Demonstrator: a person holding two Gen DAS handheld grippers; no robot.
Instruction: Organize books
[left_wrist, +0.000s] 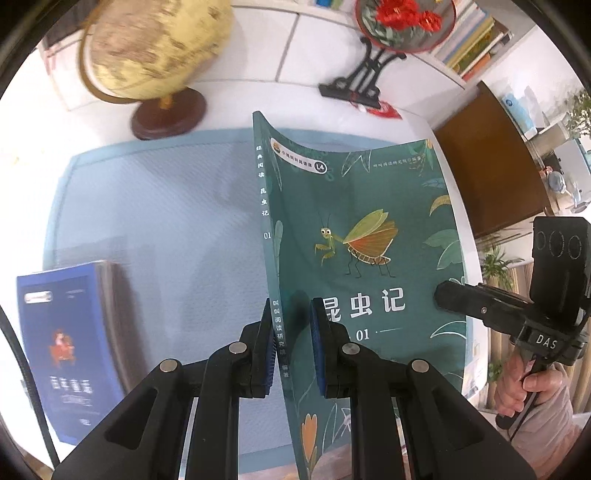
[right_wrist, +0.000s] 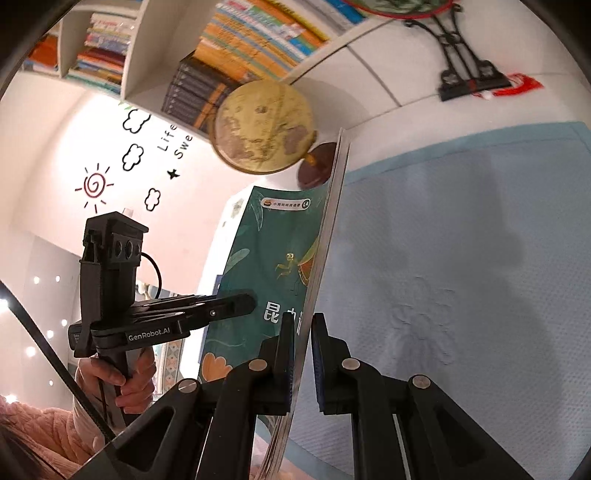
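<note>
**Holding the green book upright between both grippers**

Standing the green book on edge above the blue mat is what we are doing here, and we judge it a carry toward the shelves, where books already stand in rows. Our left gripper straddles the spine near its lower end, pads on either side of it; they look closed on the book, though a thin gap shows on one side. Our right gripper straddles the page edge, fingers close on both faces, but we cannot tell whether it truly presses. Two holds on opposite edges would keep a thin, bending cover from flopping.

A blue book lies flat at the mat's left edge, probably waiting its turn. Beyond the mat stand a globe and a fan stand, both near the path to the shelves.
</note>
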